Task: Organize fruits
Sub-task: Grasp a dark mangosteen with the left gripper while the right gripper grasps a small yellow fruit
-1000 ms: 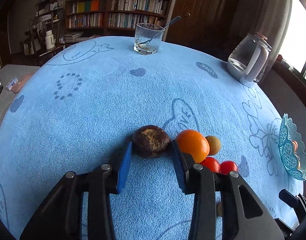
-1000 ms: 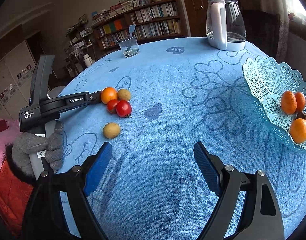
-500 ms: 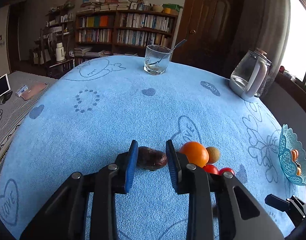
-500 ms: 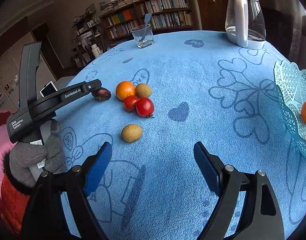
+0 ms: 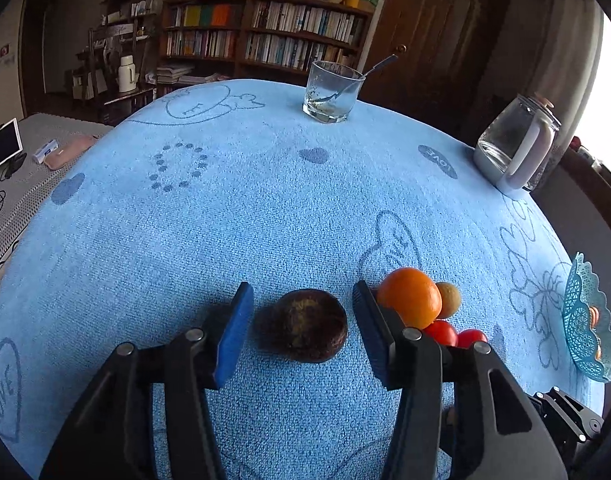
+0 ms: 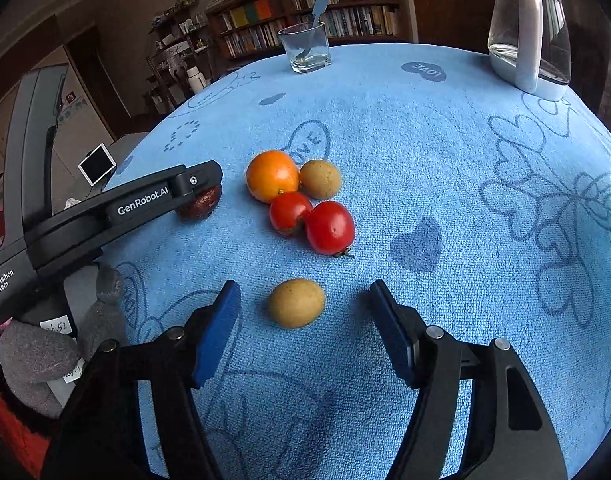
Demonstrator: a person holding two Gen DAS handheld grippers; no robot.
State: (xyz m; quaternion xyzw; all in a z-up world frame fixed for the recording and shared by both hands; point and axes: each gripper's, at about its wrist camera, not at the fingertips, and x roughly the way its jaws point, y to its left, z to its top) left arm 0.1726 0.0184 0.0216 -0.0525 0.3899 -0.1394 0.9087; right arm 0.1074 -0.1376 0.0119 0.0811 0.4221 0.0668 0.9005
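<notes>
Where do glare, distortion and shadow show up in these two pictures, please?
Left wrist view: the window at the right edge is blown out white, and the fisheye bulges the blue tablecloth into a dome. Right wrist view: evenly lit, soft shadows under the tomatoes, dark corners.

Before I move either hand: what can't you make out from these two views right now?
- Basket, left wrist view: edge-on, contents barely visible; right wrist view: cut off by the frame edge.
- Dark fruit, right wrist view: mostly hidden behind the left tongs.
- Two tomatoes, left wrist view: partly hidden behind a tong finger.
</notes>
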